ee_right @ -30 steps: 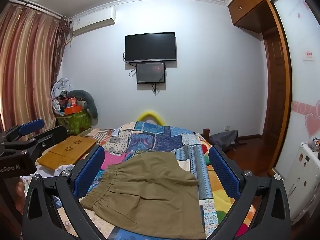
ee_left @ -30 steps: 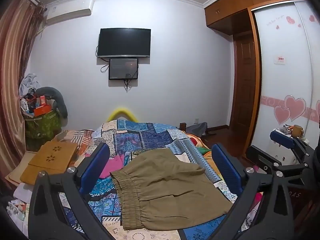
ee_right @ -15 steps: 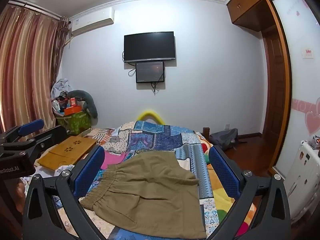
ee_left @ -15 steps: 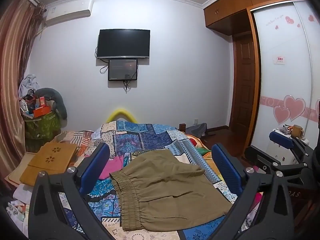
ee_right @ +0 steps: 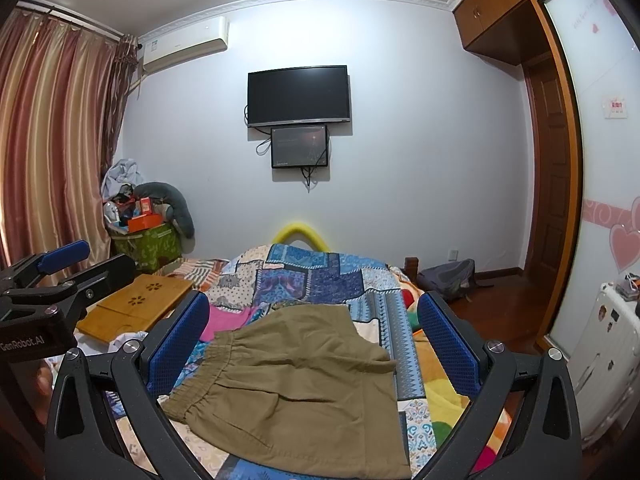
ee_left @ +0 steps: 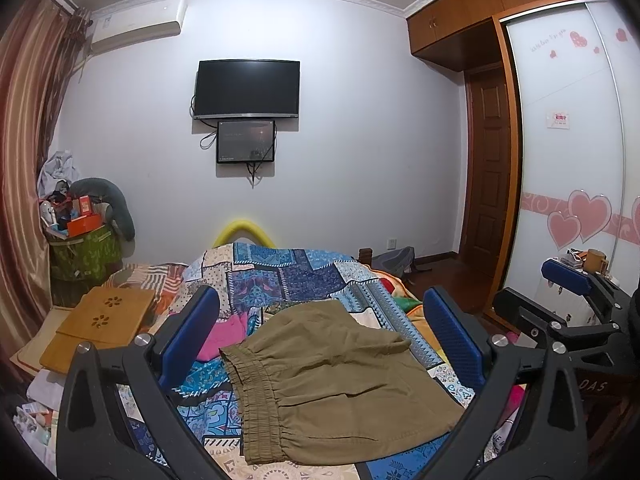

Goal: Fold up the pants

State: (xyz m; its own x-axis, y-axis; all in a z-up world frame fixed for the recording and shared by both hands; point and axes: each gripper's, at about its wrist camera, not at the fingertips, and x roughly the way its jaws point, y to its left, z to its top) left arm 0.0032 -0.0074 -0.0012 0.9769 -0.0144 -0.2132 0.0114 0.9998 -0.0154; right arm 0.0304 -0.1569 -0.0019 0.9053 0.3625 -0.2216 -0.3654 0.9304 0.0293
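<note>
Olive-khaki pants [ee_left: 336, 384] [ee_right: 296, 384] lie flat on a patchwork bedspread [ee_left: 288, 276] [ee_right: 316, 276], elastic waistband to the left, legs doubled over to the right. My left gripper [ee_left: 320, 340] hovers above the pants, open, its blue pads wide apart with nothing between them. My right gripper [ee_right: 312, 340] hangs over the same garment, open and empty. Each gripper shows at the edge of the other's view: the right gripper [ee_left: 568, 280] and the left gripper [ee_right: 60, 256].
A wooden lap tray [ee_left: 100, 324] [ee_right: 140, 304] rests on the bed's left side beside pink cloth [ee_left: 224, 332]. A green basket [ee_right: 148, 240] piled with clutter stands by the curtains. A television [ee_left: 247, 89] hangs on the far wall; wardrobe doors [ee_left: 576, 152] run along the right.
Both views have shifted only slightly; the grippers stay open above the pants, which lie as before.
</note>
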